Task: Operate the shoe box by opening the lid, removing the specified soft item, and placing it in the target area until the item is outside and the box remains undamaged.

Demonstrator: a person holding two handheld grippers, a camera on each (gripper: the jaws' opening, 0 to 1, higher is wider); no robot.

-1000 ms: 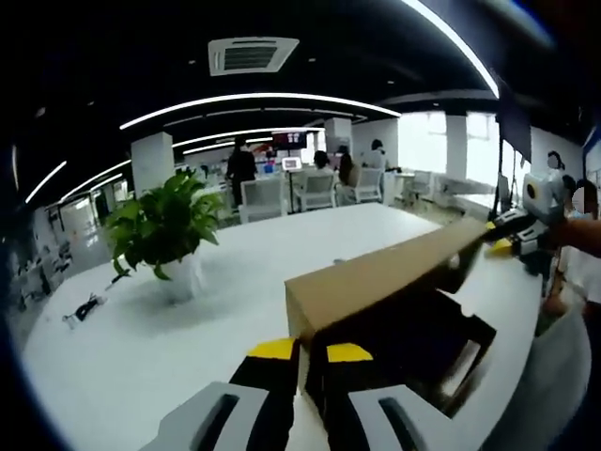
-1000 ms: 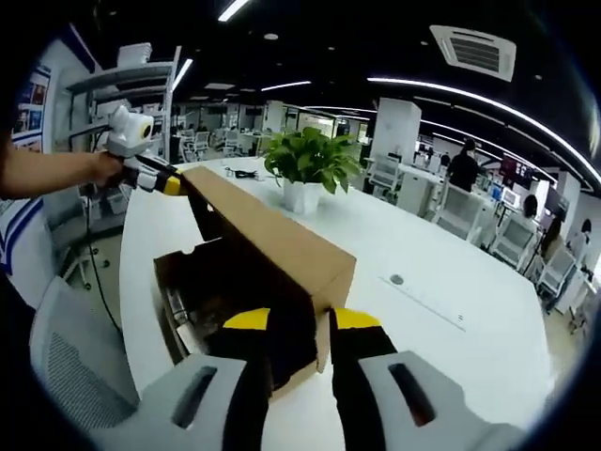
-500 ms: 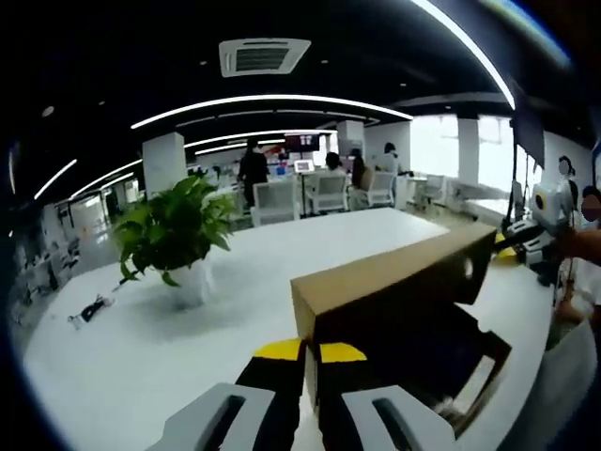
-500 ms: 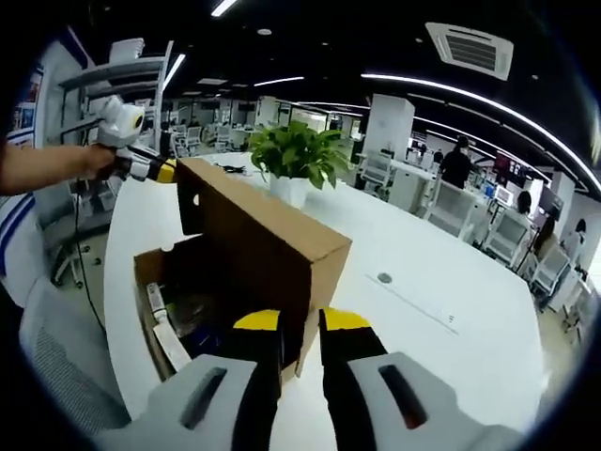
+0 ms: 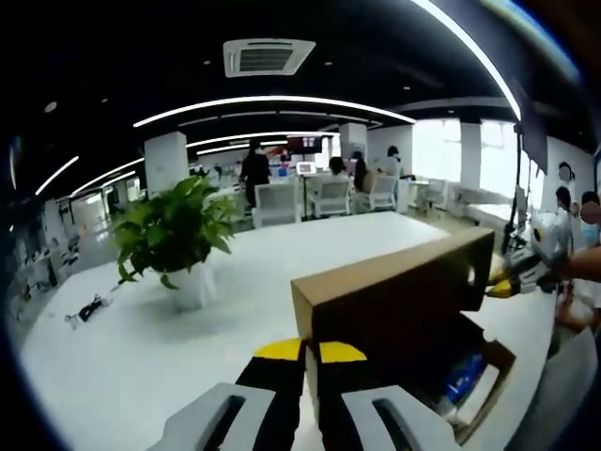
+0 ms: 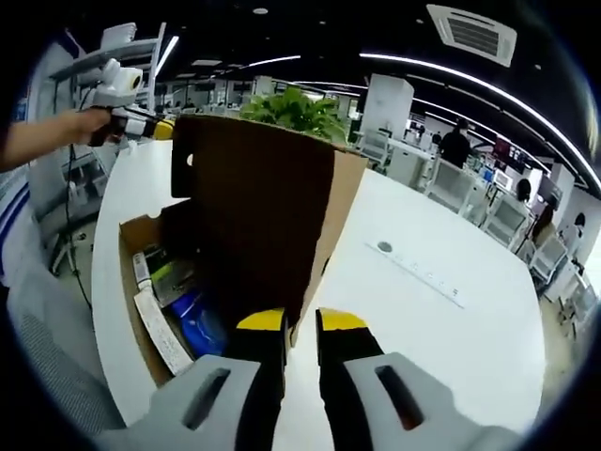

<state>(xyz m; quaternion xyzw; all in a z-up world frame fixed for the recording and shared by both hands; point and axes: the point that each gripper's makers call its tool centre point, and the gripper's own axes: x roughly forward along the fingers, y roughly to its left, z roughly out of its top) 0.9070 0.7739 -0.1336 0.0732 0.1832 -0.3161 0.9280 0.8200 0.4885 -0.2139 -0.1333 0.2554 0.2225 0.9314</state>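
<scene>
A brown cardboard shoe box sits on the white table (image 5: pixel 141 357). Its hinged lid (image 5: pixel 394 291) stands raised, close to upright. My left gripper (image 5: pixel 310 352) is shut on one end of the lid's edge. In the left gripper view my right gripper (image 5: pixel 507 280) holds the far end. In the right gripper view the lid (image 6: pixel 249 216) shows its dark inner face, with my right gripper (image 6: pixel 300 324) shut on its near edge and my left gripper (image 6: pixel 141 124) at the far corner. The box base (image 6: pixel 131 324) lies uncovered, holding a blue item (image 6: pixel 202 324), a green item (image 6: pixel 174 277) and a white strip.
A potted green plant (image 5: pixel 174 225) stands on the table behind the box, its leaves (image 6: pixel 291 108) rising over the lid. A small round port (image 6: pixel 383 247) is set in the tabletop. Office chairs, desks and people fill the background.
Both grippers have swung the lid up from a low tilt to nearly upright. The box's contents have come into sight in both views.
</scene>
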